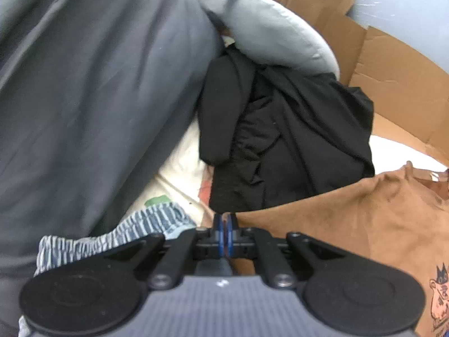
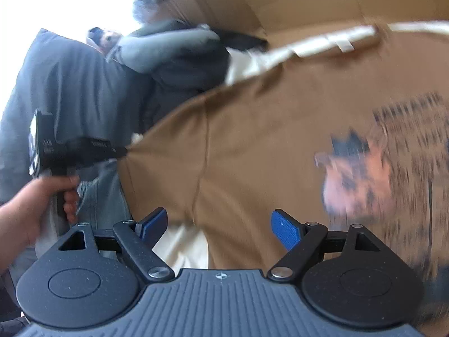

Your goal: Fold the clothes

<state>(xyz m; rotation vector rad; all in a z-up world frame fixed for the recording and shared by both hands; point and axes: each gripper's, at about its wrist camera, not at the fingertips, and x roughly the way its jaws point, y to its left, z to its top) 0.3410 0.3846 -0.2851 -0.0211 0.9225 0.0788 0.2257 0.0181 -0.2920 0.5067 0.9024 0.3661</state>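
Left claw (image 1: 224, 226): blue pads pressed together, a corner of the brown T-shirt (image 1: 350, 219) pinched between them. In the right wrist view the same claw (image 2: 119, 150) is seen at the shirt's left edge, fabric pulled taut from it, with the person's hand (image 2: 42, 196) on its handle.

Right claw (image 2: 219, 224): spread wide, nothing held, poised just over the brown T-shirt (image 2: 266, 140). The shirt is spread out below it, printed graphic (image 2: 364, 174) to the right; heavy motion blur there, so print detail cannot be made out.

Black garment (image 1: 280, 140) is bunched just beyond the shirt's gripped corner, grey pillow (image 1: 269, 31) above it. Cardboard box (image 1: 393, 70) is seen behind. Striped blue-white cloth (image 1: 118, 233) lies left of the left claw. Large dark grey fabric (image 1: 98, 84) fills the left side.
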